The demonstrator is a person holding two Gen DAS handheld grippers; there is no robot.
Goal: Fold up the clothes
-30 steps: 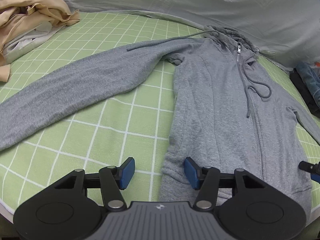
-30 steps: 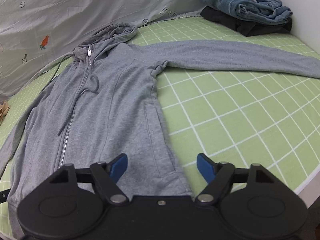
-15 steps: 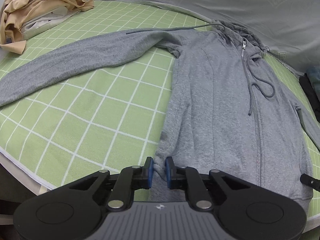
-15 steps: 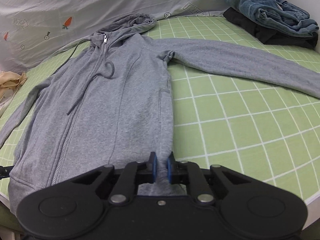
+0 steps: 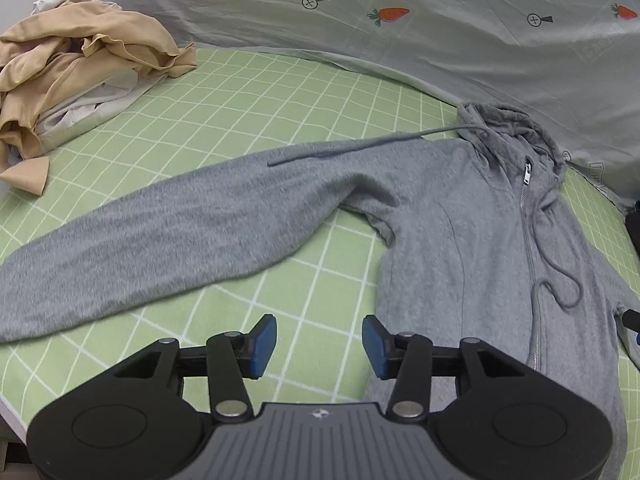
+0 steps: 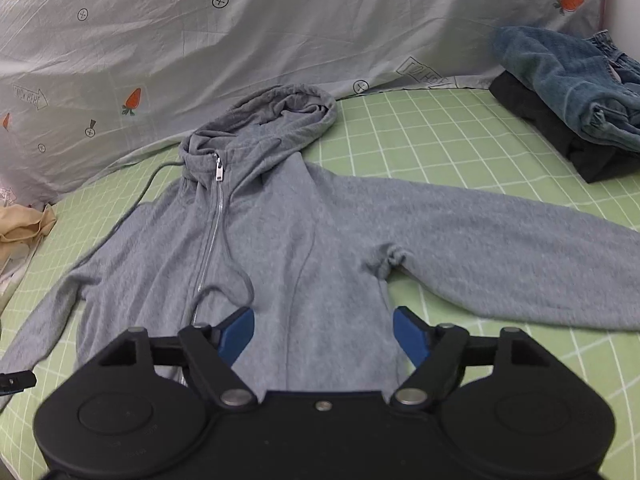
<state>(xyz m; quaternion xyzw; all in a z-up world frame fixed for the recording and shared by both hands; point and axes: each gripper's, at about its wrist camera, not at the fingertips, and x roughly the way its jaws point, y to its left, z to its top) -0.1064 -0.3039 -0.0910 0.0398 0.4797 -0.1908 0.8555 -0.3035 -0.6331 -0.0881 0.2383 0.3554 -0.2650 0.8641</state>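
A grey zip hoodie lies flat and face up on the green checked sheet, hood toward the back, both sleeves spread out sideways. Its left sleeve stretches across the left wrist view. My left gripper is open and empty, above the sheet just left of the hoodie's side edge. In the right wrist view the hoodie fills the middle, and its right sleeve runs to the right. My right gripper is open and empty over the hoodie's body.
A heap of beige and white clothes lies at the back left. Folded blue jeans on a dark garment sit at the back right. A pale carrot-print cover rises behind the hoodie. The bed edge is near at the lower left.
Both grippers were shut on the hoodie's bottom hem half a second ago. Now both are open and empty and have moved forward, up the hoodie toward its sleeves.
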